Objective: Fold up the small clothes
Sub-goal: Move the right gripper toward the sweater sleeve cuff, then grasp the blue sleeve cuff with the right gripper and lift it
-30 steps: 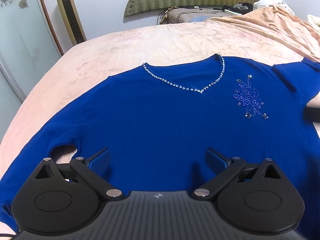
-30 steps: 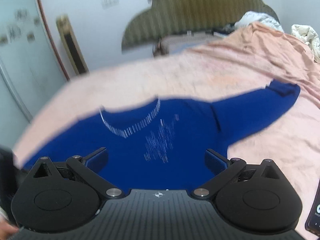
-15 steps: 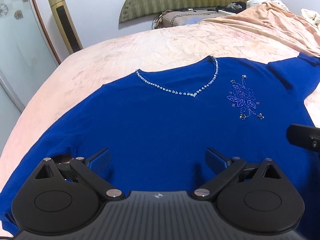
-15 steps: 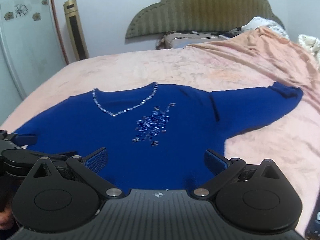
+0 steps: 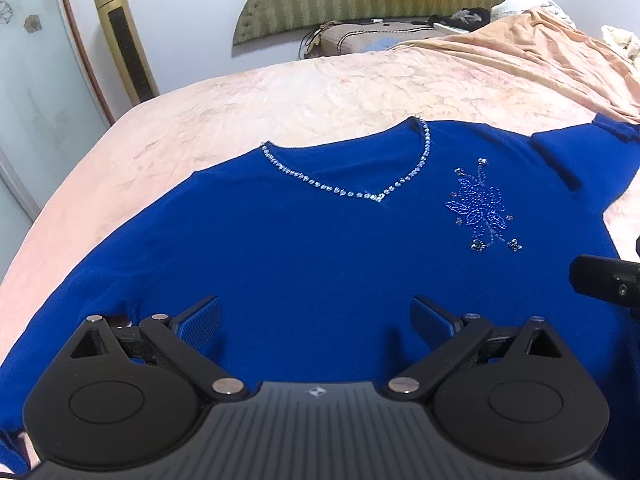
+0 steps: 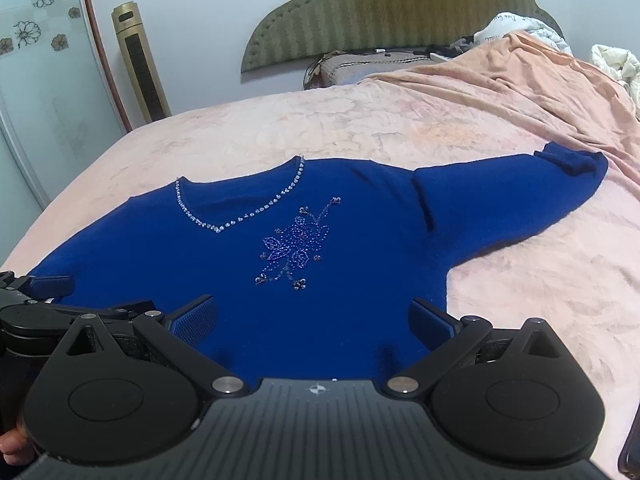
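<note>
A royal blue sweater (image 5: 304, 248) (image 6: 352, 216) lies flat, front up, on the pink bed. It has a rhinestone V-neckline (image 5: 352, 188) (image 6: 236, 216) and a beaded flower (image 5: 480, 212) (image 6: 296, 248) on the chest. Its right sleeve (image 6: 520, 196) stretches out sideways. My left gripper (image 5: 316, 320) hovers open over the lower left body of the sweater, holding nothing. Over the lower right body my right gripper (image 6: 312, 320) is open too, and empty. The left gripper's fingers (image 6: 48, 284) show at the left edge of the right wrist view.
The pink bedspread (image 5: 280, 96) (image 6: 540, 300) extends around the sweater. An orange blanket (image 6: 520, 80) is bunched at the far right by the green headboard (image 6: 392, 4). A gold tower fan (image 5: 124, 40) stands by the wall. A phone's edge (image 6: 630, 452) shows at bottom right.
Both grippers have shifted slightly over the sweater; the right wrist view has steadied from a blurred sweep. The sweater lies unchanged, both grippers stay open.
</note>
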A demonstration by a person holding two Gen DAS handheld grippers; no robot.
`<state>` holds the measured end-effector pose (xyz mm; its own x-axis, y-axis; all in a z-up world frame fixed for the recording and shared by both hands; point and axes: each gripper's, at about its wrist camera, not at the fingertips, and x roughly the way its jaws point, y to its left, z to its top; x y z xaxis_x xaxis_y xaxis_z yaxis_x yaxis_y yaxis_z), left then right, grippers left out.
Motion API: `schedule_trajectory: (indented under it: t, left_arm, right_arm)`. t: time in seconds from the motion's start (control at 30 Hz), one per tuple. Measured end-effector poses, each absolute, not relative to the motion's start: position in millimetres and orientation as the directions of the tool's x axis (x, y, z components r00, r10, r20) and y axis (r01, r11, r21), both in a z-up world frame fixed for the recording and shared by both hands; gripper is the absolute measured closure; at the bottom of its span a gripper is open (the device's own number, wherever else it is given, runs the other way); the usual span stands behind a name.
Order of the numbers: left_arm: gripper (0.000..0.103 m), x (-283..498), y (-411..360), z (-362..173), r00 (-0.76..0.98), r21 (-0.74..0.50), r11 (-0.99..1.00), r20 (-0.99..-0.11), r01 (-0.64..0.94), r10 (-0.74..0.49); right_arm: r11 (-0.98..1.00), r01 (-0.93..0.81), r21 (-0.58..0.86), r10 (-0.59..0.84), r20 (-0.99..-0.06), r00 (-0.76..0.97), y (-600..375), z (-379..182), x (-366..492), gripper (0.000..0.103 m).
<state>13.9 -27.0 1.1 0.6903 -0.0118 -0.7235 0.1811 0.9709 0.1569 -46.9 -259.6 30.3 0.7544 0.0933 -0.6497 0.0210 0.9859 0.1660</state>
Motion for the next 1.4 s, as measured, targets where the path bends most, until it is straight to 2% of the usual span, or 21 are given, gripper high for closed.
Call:
schedule_trajectory:
  t: [0.23,0.4,0.6,0.83,1.07,1.2,1.3,1.4]
  left_arm:
    - [0.002,20.5,-32.9,-2.2,0.659,0.105,0.970,-0.749,0.219,-0.068]
    - [0.002,26.8,-35.8,-3.1,0.672,0.124,0.969,-0.738,0.213,-0.053]
    - [0.002,34.8,-38.5,-1.0,0.696,0.138,0.969,-0.716,0.204,-0.044]
    - [0.002,43.3,-50.1,-1.6,0.683,0.122,0.962,-0.726,0.243,-0.081]
    - [0.002,50.4,-66.0,-4.6,0.689,0.162,0.953,-0.722,0.257,-0.063]
    - [0.002,55.2,-72.9,-4.4,0.690,0.173,0.950,-0.722,0.260,-0.058]
    - [0.002,56.7,-77.7,-4.1,0.688,0.177,0.948,-0.723,0.264,-0.057]
    - [0.002,56.7,-82.4,-4.2,0.689,0.187,0.944,-0.723,0.271,-0.055]
  right_arm:
    - [0.988,0.051,0.146,0.055,-0.640,0.766,-266.1,30.2,-43.2,0.000]
    - [0.986,0.069,0.149,0.045,-0.647,0.761,-282.3,29.1,-33.9,0.002]
    - [0.996,0.070,-0.063,-0.094,-0.624,0.776,-299.8,41.4,-24.9,0.004]
    - [0.990,0.076,0.118,0.016,-0.636,0.772,-360.8,50.2,-11.6,0.005]
    - [0.959,0.246,0.143,-0.098,-0.644,0.758,-454.6,37.2,20.2,0.011]
    - [0.915,0.384,0.127,-0.230,-0.617,0.752,-518.7,32.9,43.0,0.013]
    - [0.899,0.434,0.056,-0.319,-0.593,0.739,-556.2,30.5,72.8,0.021]
    - [0.914,0.403,-0.058,-0.351,-0.610,0.710,-574.3,22.1,113.3,0.030]
